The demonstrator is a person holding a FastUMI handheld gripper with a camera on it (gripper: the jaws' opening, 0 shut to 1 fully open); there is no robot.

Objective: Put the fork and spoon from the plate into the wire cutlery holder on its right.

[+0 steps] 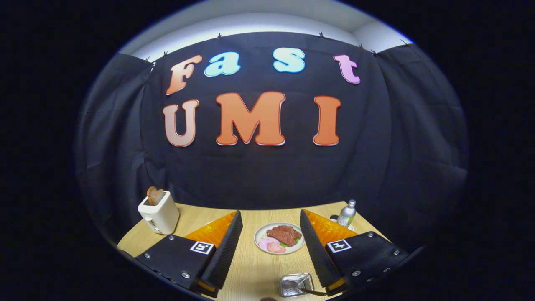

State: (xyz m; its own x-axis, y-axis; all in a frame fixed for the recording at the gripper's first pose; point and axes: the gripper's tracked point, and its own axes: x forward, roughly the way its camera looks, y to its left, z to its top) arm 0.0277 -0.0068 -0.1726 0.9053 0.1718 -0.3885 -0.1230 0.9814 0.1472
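Observation:
My gripper is held above the wooden table with its fingers wide apart and nothing between them. Beyond the fingertips, seen through the gap, lies a white plate carrying a brown piece of meat and pink slices. Close below me, beside the inner edge of the right finger, stands a shiny metal cutlery holder. A spoon-like utensil rests at it, with a thin dark handle running off under the right finger. I cannot make out a fork.
A cream toaster with bread slices in it stands at the table's back left. A small bottle with a green label stands at the back right, next to a small dish. The black cloth wall closes the table's far side.

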